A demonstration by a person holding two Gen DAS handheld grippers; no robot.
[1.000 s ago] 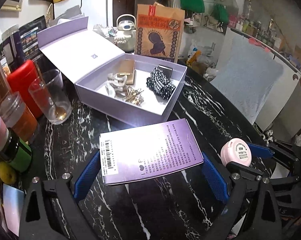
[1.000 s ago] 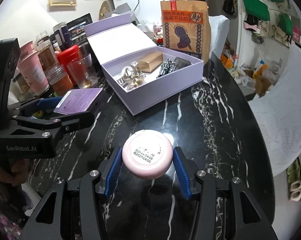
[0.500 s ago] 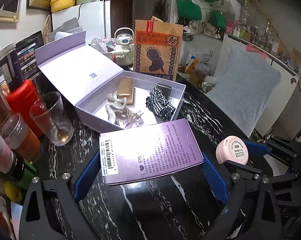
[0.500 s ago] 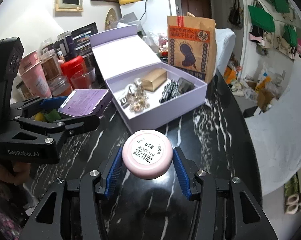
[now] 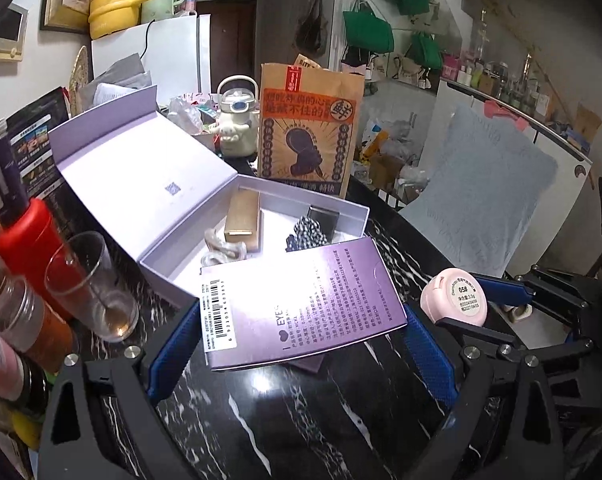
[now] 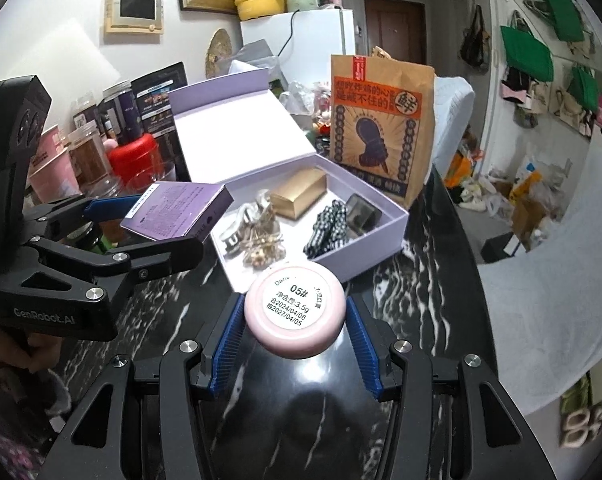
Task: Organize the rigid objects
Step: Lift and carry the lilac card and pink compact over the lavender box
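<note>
Holding one thing in each tool, the person has both up off the black marble table (image 6: 429, 288), near the open lilac box (image 6: 385, 236).

The left gripper (image 5: 297, 344) has its two blue fingers (image 5: 169, 348) pressed on the short ends of a flat purple carton (image 5: 301, 300). The carton lies flat, barcode side up, so it can go into the box lying down. In the left view the box sits at about twelve o'clock from the carton, and the carton's far edge already covers part of the box's near wall.

The right gripper (image 6: 295, 344) is clamped on a round pink compact (image 6: 295, 312), one pad on each side of it. The label faces up. From this tool the box is at about one o'clock, just past the compact.

Inside the box I can see a gold bar-shaped case (image 6: 299, 196), some hair clips (image 6: 253, 236), a black-and-white checked scrunchie (image 6: 327, 230) and a small dark case (image 6: 361, 210). The lid leans back out of the way, so the top is open for dropping things in.

A drinking glass (image 5: 89, 284) and a red jar (image 5: 37, 240) stand at nine o'clock from the left tool, close to the box. I think the carton must go in carefully so it does not bump the glass. The free space in the box looks small, so the flat carton may need to rest on top of the other things.
</note>
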